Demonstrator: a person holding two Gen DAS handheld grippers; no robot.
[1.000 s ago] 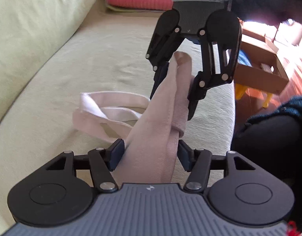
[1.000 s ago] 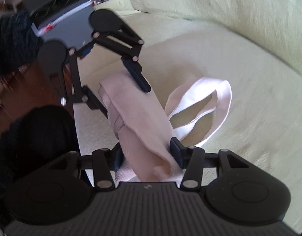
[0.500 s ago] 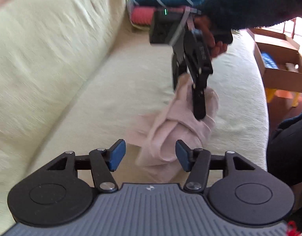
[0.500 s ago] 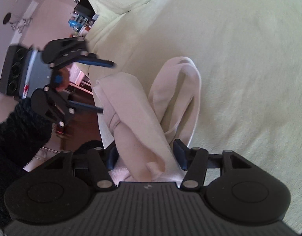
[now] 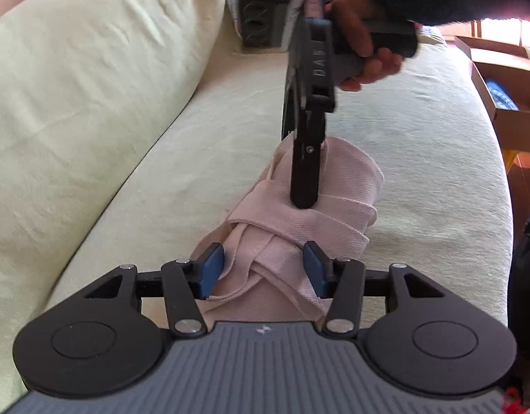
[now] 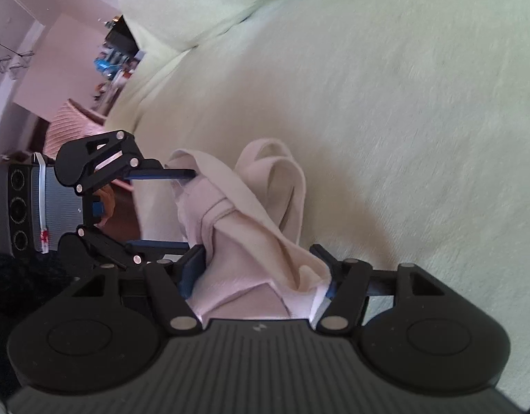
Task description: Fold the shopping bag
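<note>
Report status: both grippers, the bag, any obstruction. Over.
Left gripper open around bag. Right gripper shut on bag. Bag bundled, straps wrapped, on sofa. Nothing obstructing.

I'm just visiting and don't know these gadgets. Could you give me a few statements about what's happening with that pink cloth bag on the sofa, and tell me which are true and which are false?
1. The pink shopping bag lies bundled on the pale yellow-green sofa. True.
2. The right gripper is clamped on one end of the bag. True.
3. The left gripper is pinched tight on the bag. False: its blue pads stand apart on either side of the cloth, open.
4. The bag is spread out flat. False: it is rolled up, with its straps wrapped across it.
5. A cardboard box stands beyond the sofa's edge. True.
</note>
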